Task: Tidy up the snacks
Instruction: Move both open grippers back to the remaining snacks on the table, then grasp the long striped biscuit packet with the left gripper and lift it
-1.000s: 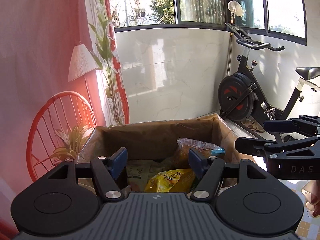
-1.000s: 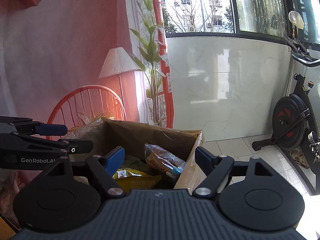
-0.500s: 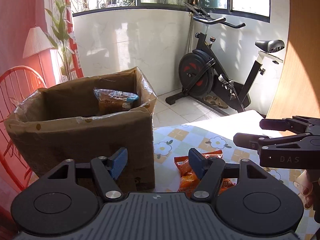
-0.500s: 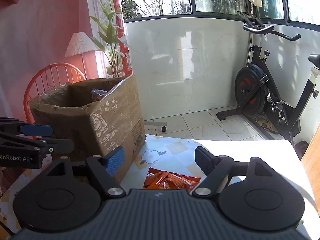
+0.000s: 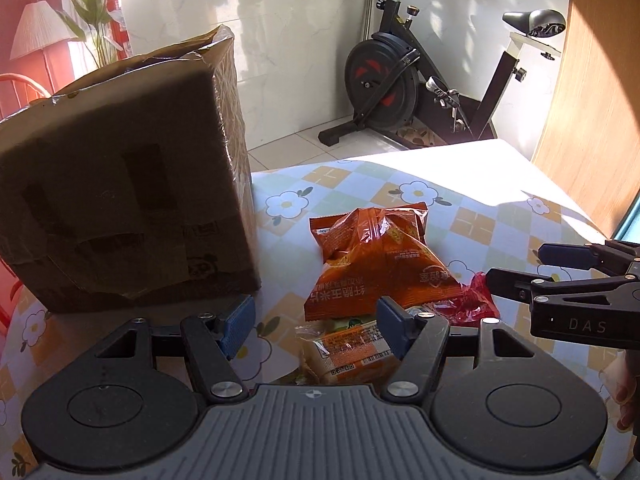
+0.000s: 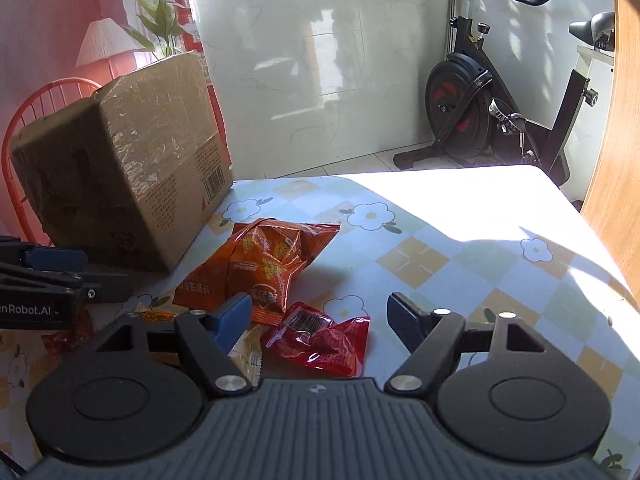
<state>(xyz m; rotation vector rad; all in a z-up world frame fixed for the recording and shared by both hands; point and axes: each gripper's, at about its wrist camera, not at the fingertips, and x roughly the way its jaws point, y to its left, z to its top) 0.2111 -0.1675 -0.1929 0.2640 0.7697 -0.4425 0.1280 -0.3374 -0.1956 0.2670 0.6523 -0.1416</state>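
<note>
A brown cardboard box (image 5: 128, 184) stands on the floral tablecloth at the left; it also shows in the right wrist view (image 6: 120, 160). Beside it lies an orange snack bag (image 5: 376, 256), also seen in the right wrist view (image 6: 264, 264). A small red packet (image 6: 320, 340) lies in front of it, and a small orange-labelled pack (image 5: 352, 356) lies under my left gripper. My left gripper (image 5: 316, 326) is open and empty just above these snacks. My right gripper (image 6: 320, 320) is open and empty over the red packet.
The table (image 6: 460, 240) ends at the far side and right, with a wooden panel (image 5: 592, 100) on the right. An exercise bike (image 5: 420, 80) stands on the floor beyond. A red chair (image 6: 44, 96), lamp and plant are behind the box.
Both grippers have pulled back from over the open box and dropped low over the table. The view now shows the box's outside and the snacks lying beside it.
</note>
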